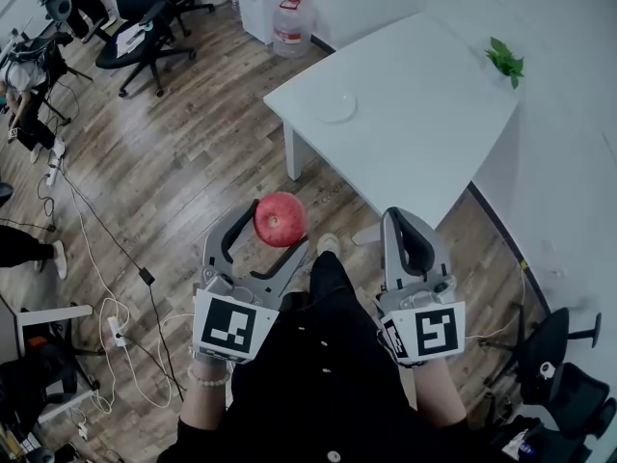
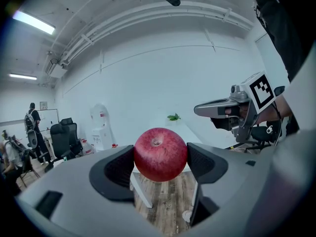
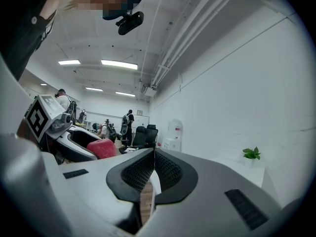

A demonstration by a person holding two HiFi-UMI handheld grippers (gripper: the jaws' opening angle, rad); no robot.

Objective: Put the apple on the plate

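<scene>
A red apple [image 1: 280, 219] [image 2: 160, 154] is held in the air in front of me, above the wooden floor, with my left gripper [image 1: 267, 226] [image 2: 160, 161] shut on it. The apple [image 3: 102, 148] also shows at the left of the right gripper view. A white plate [image 1: 335, 106] lies on the white table [image 1: 415, 114], near its far left corner, well ahead of both grippers. My right gripper [image 1: 406, 228] [image 3: 153, 171] is shut with nothing between its jaws, level with the left one and short of the table's near edge.
A small green plant [image 1: 505, 61] stands at the table's far right. A water jug [image 1: 291, 24] and office chairs [image 1: 145, 29] stand beyond the table on the floor. Cables [image 1: 106, 249] trail along the floor at left. Another chair [image 1: 559, 374] is at lower right.
</scene>
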